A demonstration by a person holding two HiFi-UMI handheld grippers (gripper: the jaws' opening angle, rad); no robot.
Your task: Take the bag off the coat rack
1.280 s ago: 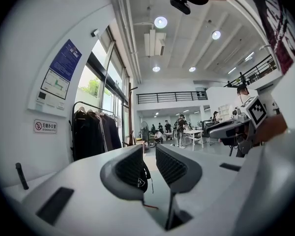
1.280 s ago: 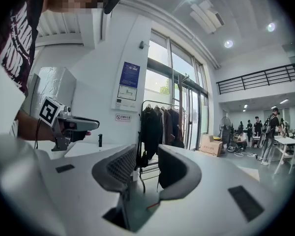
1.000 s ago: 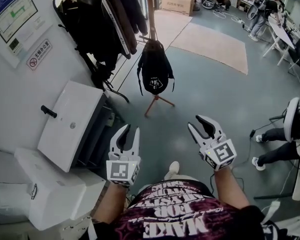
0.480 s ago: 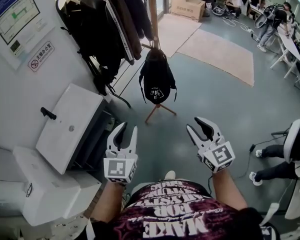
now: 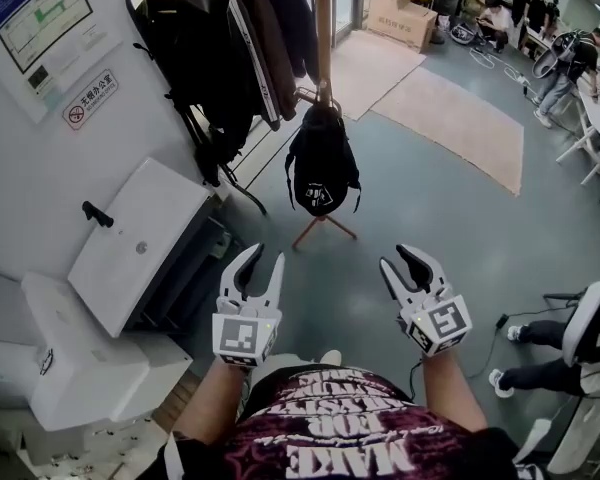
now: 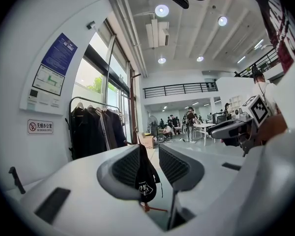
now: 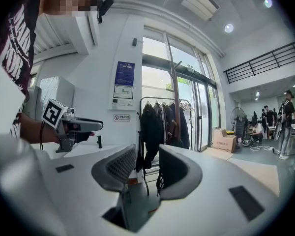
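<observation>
A black bag (image 5: pixel 322 163) hangs from a hook on the wooden coat rack (image 5: pixel 324 28), straight ahead and well beyond both grippers. My left gripper (image 5: pixel 264 258) is held low at the left, open, with nothing between its jaws. My right gripper (image 5: pixel 400 258) is level with it at the right, open and empty too. In the left gripper view the bag (image 6: pixel 145 183) shows far off through the gap of the left gripper (image 6: pixel 148 151). In the right gripper view the right gripper (image 7: pixel 147 154) points at the rack pole (image 7: pixel 176 97), and its right jaw hides most of the bag.
A clothes rail of dark jackets (image 5: pixel 210 48) stands left of the rack by the wall. A white cabinet (image 5: pixel 140 243) and a white box (image 5: pixel 80 368) are at my left. Beige mats (image 5: pixel 460 118), a cardboard box (image 5: pixel 400 13) and people lie beyond; a seated person (image 5: pixel 570 343) is at right.
The bag and rack have come nearer and shifted slightly right in the head view. Both grippers keep about the same place before me; the left jaws stand a little wider.
</observation>
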